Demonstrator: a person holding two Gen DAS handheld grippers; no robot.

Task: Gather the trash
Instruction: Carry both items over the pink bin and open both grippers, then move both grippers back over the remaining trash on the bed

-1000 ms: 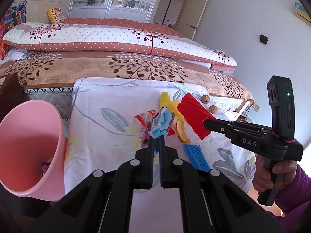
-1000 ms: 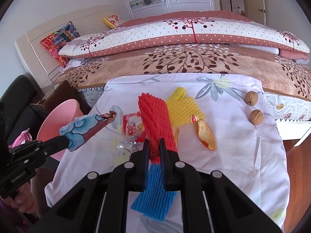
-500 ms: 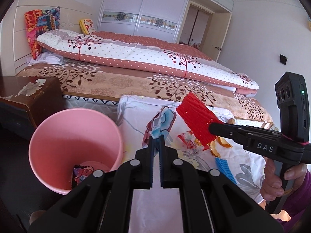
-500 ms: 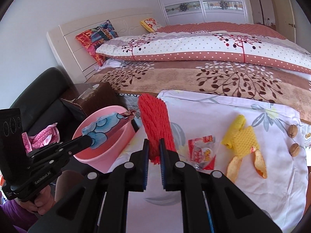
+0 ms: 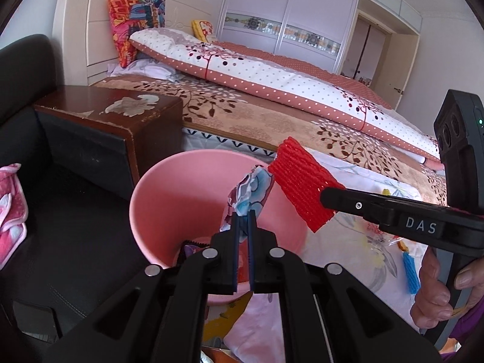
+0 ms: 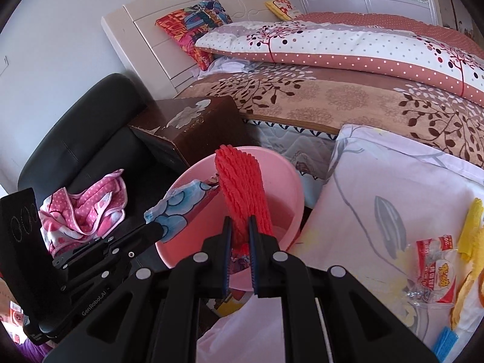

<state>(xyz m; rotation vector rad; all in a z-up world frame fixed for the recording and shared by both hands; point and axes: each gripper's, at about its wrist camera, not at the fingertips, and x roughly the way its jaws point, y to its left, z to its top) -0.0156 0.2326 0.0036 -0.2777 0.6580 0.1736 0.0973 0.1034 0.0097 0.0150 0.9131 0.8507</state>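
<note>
Left gripper (image 5: pixel 243 220) clamped on a blue-patterned wrapper (image 5: pixel 252 192), jaws nearly together, wrapper sticking up over the mouth of the pink bin (image 5: pixel 169 199). Right gripper (image 6: pixel 240 233) clamped on a red foam net (image 6: pixel 240 190), jaws close with the net pinched between, net hanging above the same bin's opening (image 6: pixel 290 187). Bin sits on the floor between a dark wooden nightstand (image 5: pixel 121 121) and the floral-sheet surface (image 5: pixel 357 242). Left view only: a hand (image 5: pixel 438 287) on the right gripper's handle, a scrap already inside the bin. Right view only: a pink dotted cloth (image 6: pixel 81 208) on a black chair, a red-white snack packet (image 6: pixel 435 263), yellow foam net (image 6: pixel 473 227) and blue foam net (image 6: pixel 446 340) on the surface.
</note>
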